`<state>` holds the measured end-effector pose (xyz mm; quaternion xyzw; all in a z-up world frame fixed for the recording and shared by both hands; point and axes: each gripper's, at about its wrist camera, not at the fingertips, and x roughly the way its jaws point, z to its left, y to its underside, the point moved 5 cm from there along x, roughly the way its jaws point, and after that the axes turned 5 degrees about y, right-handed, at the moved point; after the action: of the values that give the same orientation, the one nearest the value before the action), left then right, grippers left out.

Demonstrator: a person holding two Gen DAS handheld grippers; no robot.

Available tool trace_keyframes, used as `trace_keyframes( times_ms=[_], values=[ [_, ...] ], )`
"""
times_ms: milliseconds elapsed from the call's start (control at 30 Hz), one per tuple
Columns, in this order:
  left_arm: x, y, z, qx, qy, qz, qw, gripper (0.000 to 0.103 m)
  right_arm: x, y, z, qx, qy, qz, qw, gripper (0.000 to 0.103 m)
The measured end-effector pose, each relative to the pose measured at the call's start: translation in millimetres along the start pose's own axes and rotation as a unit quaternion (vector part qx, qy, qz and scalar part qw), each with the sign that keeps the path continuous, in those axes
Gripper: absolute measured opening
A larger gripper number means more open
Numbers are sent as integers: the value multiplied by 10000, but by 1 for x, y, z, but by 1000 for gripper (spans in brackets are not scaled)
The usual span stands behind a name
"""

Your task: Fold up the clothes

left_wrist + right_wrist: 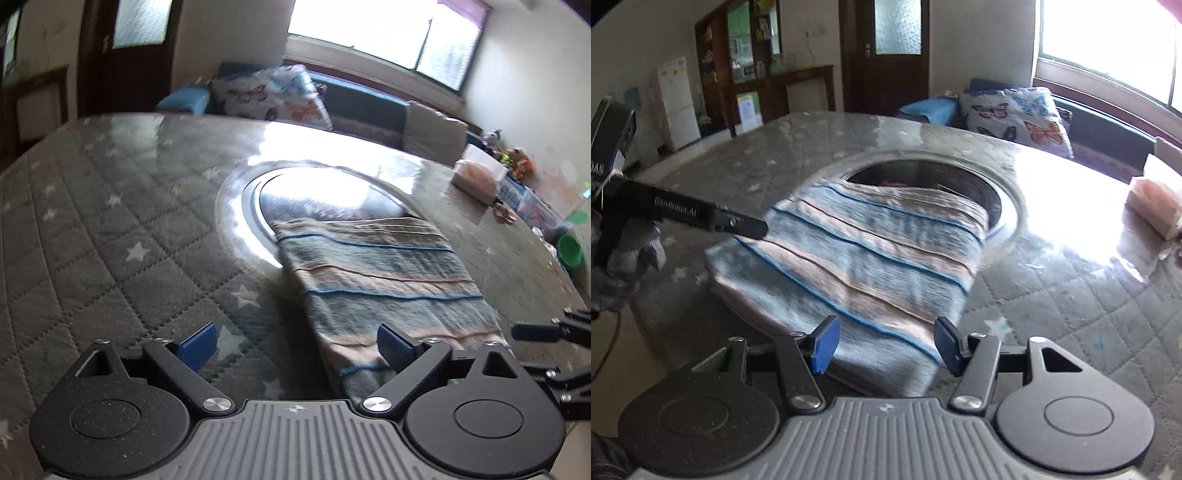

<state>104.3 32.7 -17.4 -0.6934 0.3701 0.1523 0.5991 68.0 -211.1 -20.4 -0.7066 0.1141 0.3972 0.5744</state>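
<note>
A folded striped cloth (376, 280), blue and beige, lies flat on the grey quilted table (110, 221), its far end over the round inset. My left gripper (295, 347) stands wide open at the cloth's near left edge. Its right pad is over the fabric and its left pad over bare table. In the right wrist view the same cloth (868, 251) runs away from my right gripper (888, 345), which is open, its pads apart on either side of the near end without pressing. A finger (738, 223) of the left gripper reaches the cloth's far left corner, held by a gloved hand (631, 254).
A round glass inset (251, 206) sits in the middle of the table. A tissue box (476, 177) stands near the far right edge and a green bowl (570, 251) beyond it. A sofa with a butterfly pillow (1015, 110) is behind the table.
</note>
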Motion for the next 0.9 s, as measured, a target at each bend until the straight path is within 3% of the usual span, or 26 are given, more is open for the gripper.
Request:
trace_keyframes(
  times_ms=[267,733,900],
  values=[
    [-1,27,-8,644,-142,110,9978,99,8,18,10,-51,-185,207,9996,58],
    [-9,32,8,428,-101,138,9989,102,10,15,7,-335,-273,423,9982,59],
    [-17,13,2,536,-79,-134,9984,102,10,3,2,-293,-290,338,9986,59]
  ],
)
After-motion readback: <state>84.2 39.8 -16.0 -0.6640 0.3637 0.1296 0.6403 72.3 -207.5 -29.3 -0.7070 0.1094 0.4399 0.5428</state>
